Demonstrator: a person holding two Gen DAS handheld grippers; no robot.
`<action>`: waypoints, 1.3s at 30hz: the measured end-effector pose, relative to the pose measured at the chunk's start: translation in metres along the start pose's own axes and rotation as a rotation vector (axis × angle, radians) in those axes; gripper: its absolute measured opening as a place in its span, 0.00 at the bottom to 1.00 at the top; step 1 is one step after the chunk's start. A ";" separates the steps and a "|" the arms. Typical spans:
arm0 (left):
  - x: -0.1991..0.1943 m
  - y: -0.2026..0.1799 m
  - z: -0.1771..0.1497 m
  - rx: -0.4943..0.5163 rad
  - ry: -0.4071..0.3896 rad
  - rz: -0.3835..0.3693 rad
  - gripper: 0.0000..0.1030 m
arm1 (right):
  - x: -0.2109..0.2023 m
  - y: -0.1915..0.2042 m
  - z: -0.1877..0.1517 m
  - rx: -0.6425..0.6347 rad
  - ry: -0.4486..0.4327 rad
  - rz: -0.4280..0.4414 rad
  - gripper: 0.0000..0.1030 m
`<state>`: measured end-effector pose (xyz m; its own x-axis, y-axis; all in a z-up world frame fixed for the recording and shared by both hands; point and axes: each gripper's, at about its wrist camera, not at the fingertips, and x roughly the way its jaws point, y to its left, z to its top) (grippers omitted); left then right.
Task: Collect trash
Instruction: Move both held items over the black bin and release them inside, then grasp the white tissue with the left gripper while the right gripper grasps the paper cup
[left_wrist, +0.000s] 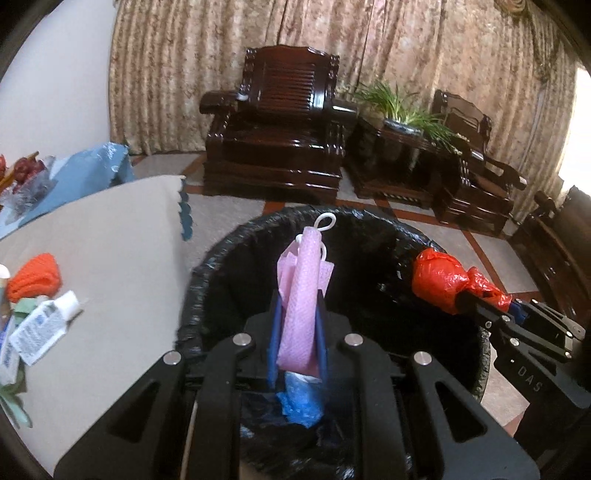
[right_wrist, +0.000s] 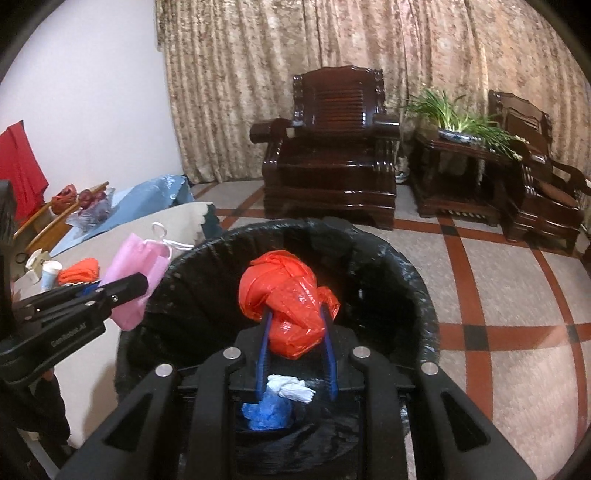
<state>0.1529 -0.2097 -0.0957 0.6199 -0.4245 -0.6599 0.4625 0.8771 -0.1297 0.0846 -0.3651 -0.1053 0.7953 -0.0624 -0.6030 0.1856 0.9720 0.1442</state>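
**Both loads over the bin, drop pending**

Far left, on the grey tabletop (left_wrist: 110, 236): leftover litter not yet collected — orange mesh wad (left_wrist: 35, 278), white tube (left_wrist: 46, 321), paper cup (right_wrist: 50, 272).

Left tool (left_wrist: 298, 280): clenched on a folded pink face mask (left_wrist: 301, 295), white ear loop sticking up past the tips. Pitched downward, fingers aimed into the black-lined trash bin (left_wrist: 207, 280). From the right wrist view, mask hanging over the bin's left rim rather than dead centre (right_wrist: 142, 273).

Bin interior: crumpled blue plastic (right_wrist: 267, 411) and a white wad (right_wrist: 291, 387) already at the bottom.

Right tool (right_wrist: 297, 317): clamped on a knotted red plastic bag (right_wrist: 286, 295), also tilted down, bag well inside the rim and above the middle of the opening.

Step in hand, by judgement: release of both items into the bin. To do well:
- Shift the left tool a touch further inward before letting go, so the mask clears the rim and the tabletop edge.
- Open wide; ear loop likely to snag on a finger, so a small shake or a tip-down tilt advisable.
- Red bag light and bulky; drop from low to avoid a bounce off the liner.
- Keep the two tools apart to avoid a knock.
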 end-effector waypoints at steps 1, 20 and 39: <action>0.004 -0.001 0.000 -0.002 0.007 -0.005 0.18 | 0.001 -0.001 -0.001 0.001 0.003 -0.002 0.27; -0.051 0.049 -0.003 -0.071 -0.087 0.118 0.87 | -0.022 0.020 -0.001 0.007 -0.050 0.009 0.94; -0.164 0.185 -0.038 -0.207 -0.170 0.462 0.88 | -0.009 0.191 0.009 -0.195 -0.094 0.273 0.94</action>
<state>0.1133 0.0305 -0.0395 0.8311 0.0009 -0.5561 -0.0070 0.9999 -0.0090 0.1179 -0.1813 -0.0656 0.8517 0.1938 -0.4869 -0.1478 0.9802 0.1317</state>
